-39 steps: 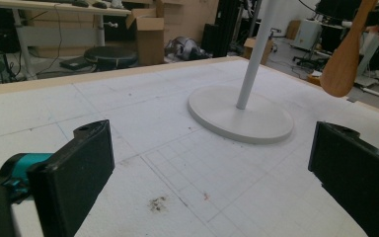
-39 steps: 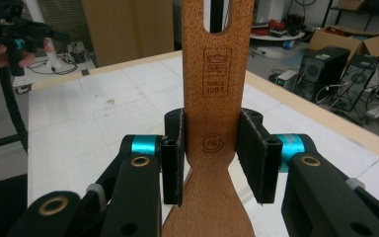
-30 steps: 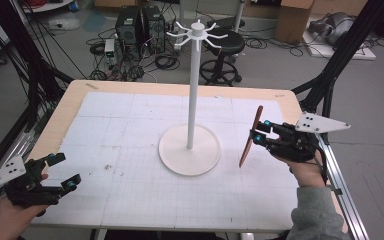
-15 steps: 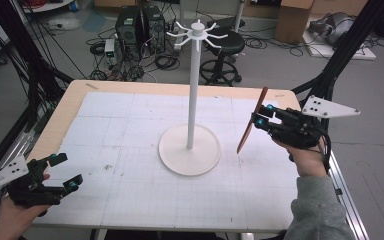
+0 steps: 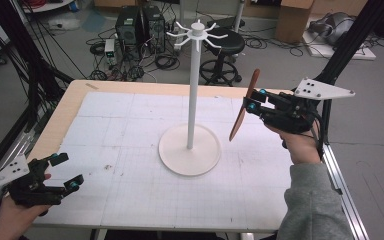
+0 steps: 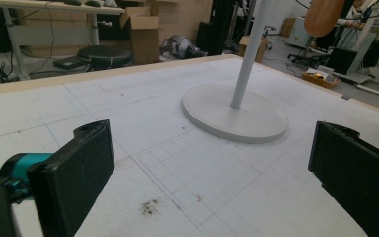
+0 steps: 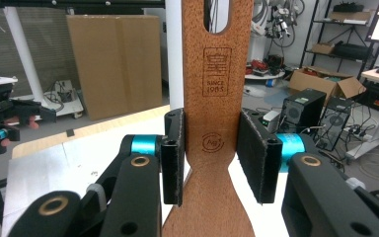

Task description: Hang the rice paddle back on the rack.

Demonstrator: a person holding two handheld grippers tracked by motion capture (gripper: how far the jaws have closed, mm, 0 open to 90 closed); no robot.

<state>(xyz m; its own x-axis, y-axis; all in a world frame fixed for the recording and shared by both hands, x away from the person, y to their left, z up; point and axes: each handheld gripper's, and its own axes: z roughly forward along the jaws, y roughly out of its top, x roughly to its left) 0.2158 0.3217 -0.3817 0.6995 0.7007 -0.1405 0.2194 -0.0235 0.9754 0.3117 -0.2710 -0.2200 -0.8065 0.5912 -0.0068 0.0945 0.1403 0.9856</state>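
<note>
- Left tongs are resting low at the tabletop's near left corner, jaws standing wide apart with nothing between them; likely parked out of the way while the other hand is working.
- Rack is standing mid-tabletop on its round base, white hooks branching at the top; its placing is leaving both hands free approach.
- Spatula, wooden, is hanging in the air right of the pole, well apart from it, tilted with its slotted end uppermost.
- Right tongs are gripping the spatula across its flat neck, pads pressing both edges; probably keeping the slot free for hooking onto the rack.
</note>
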